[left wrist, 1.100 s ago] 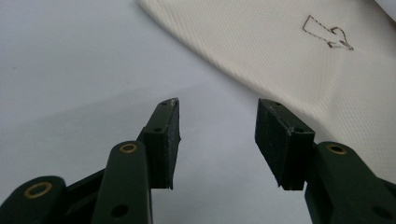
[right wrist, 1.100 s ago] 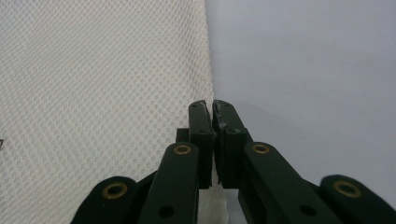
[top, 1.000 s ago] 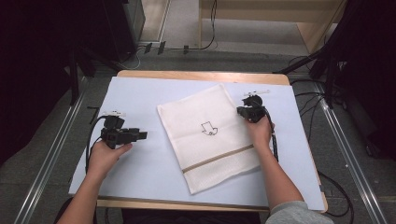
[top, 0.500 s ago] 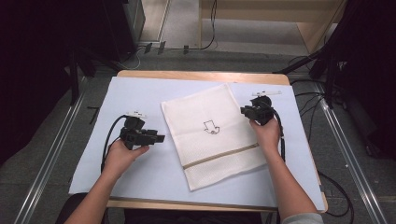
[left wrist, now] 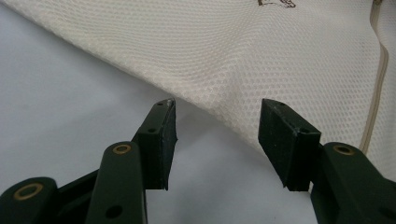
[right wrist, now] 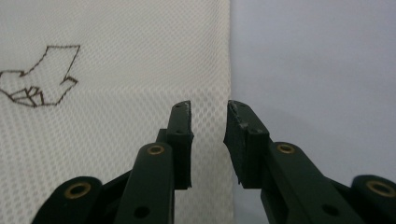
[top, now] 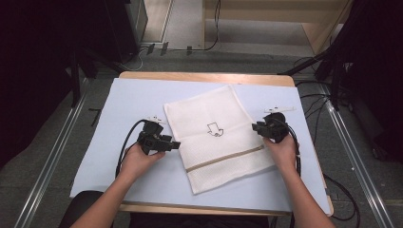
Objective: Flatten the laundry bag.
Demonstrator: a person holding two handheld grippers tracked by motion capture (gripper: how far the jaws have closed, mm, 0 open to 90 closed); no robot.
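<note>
A cream mesh bag (top: 216,137) lies flat on the pale blue mat (top: 128,102), with a brown outline figure (top: 215,129) at its middle and a tan zipper (top: 223,159) across its near part. My left gripper (top: 175,144) is at the bag's left edge. In the left gripper view it (left wrist: 217,109) stands wide open, with the mesh edge (left wrist: 205,100) just ahead of the jaws and the zipper (left wrist: 376,93) at the right. My right gripper (top: 255,127) is at the bag's right edge. It (right wrist: 209,109) is open by a narrow gap, and the bag's edge (right wrist: 228,70) runs into that gap.
The mat covers a wooden table (top: 204,77) whose far edge shows. Black cables (top: 124,147) trail from both grippers over the mat. Metal floor rails (top: 52,156) run along both sides of the table, and dark equipment stands at the back left and right.
My left gripper has moved right across the mat to the bag's left edge. My right gripper has slid a little toward the person along the bag's right edge.
</note>
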